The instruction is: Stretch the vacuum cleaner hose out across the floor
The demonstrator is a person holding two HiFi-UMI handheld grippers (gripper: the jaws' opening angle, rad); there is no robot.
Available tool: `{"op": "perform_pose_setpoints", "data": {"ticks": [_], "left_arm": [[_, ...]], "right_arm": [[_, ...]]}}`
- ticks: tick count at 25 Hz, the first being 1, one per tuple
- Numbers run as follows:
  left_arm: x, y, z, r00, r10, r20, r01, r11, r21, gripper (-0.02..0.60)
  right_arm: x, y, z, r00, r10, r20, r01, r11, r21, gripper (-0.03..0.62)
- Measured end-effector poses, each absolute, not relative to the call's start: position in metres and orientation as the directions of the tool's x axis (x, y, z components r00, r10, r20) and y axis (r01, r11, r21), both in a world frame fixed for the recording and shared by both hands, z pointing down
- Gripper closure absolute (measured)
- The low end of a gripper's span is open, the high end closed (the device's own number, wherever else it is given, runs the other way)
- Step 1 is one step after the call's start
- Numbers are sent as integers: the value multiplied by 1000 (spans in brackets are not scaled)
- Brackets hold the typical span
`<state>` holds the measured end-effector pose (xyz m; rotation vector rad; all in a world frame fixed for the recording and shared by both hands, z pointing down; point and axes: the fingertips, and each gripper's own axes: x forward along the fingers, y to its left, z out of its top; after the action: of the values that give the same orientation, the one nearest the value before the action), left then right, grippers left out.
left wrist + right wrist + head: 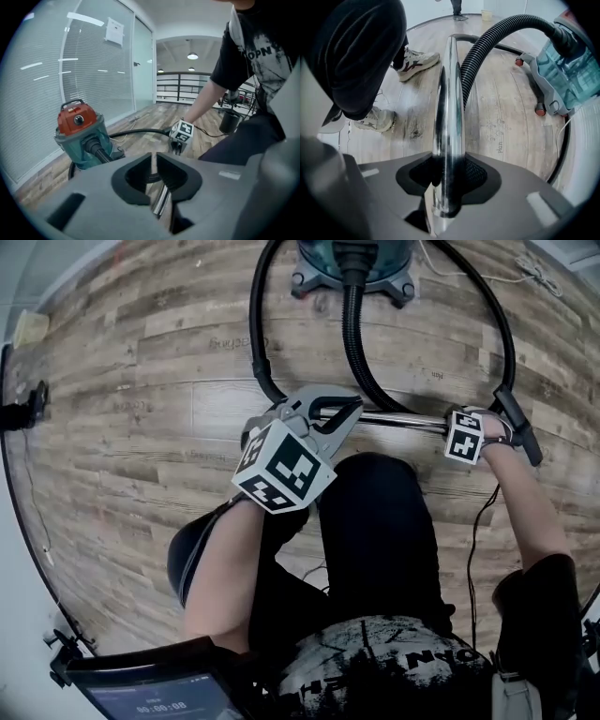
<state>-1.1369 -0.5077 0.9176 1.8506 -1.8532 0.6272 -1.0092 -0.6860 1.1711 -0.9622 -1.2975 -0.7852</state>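
The teal vacuum cleaner (354, 263) with its orange top (76, 119) stands on the wood floor. Its black ribbed hose (359, 352) runs from the body to a chrome tube (398, 418) held level between both hands. My left gripper (342, 413) is shut on the tube's end where the hose joins it (158, 197). My right gripper (457, 427) points down and is shut on the tube (449, 93) farther along. The right gripper's marker cube (182, 131) shows in the left gripper view. In the right gripper view the hose (487, 42) curves off to the vacuum cleaner (567, 70).
A thin black line (258, 343) loops on the floor round both sides of the vacuum. The person's legs and shoes (417, 61) stand close beside the tube. A tablet (150, 695) sits at the bottom left. A glass wall (70, 70) rises behind the vacuum, and a black bin (229, 121) stands farther off.
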Motion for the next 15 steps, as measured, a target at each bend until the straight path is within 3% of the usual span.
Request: {"op": "perform_pose_setpoints", "data": {"ticks": [1,7,15], "left_arm": [[-1133,-510,929,26,-775,631,-1000,-30,5,504],[-1102,-517,1017,105,-518,849,-962,-268,-44,373],[-1086,-552,1086,111,-420,900,-925,-374,-60,292]], "right_arm": [[-1009,-689,1164,127,41,991,900,415,-133,437],[-1023,-701,1120,78,-6,997,918,391,-69,439],[-1030,-693,1074,51,-48,998,925,379,-29,437]]}}
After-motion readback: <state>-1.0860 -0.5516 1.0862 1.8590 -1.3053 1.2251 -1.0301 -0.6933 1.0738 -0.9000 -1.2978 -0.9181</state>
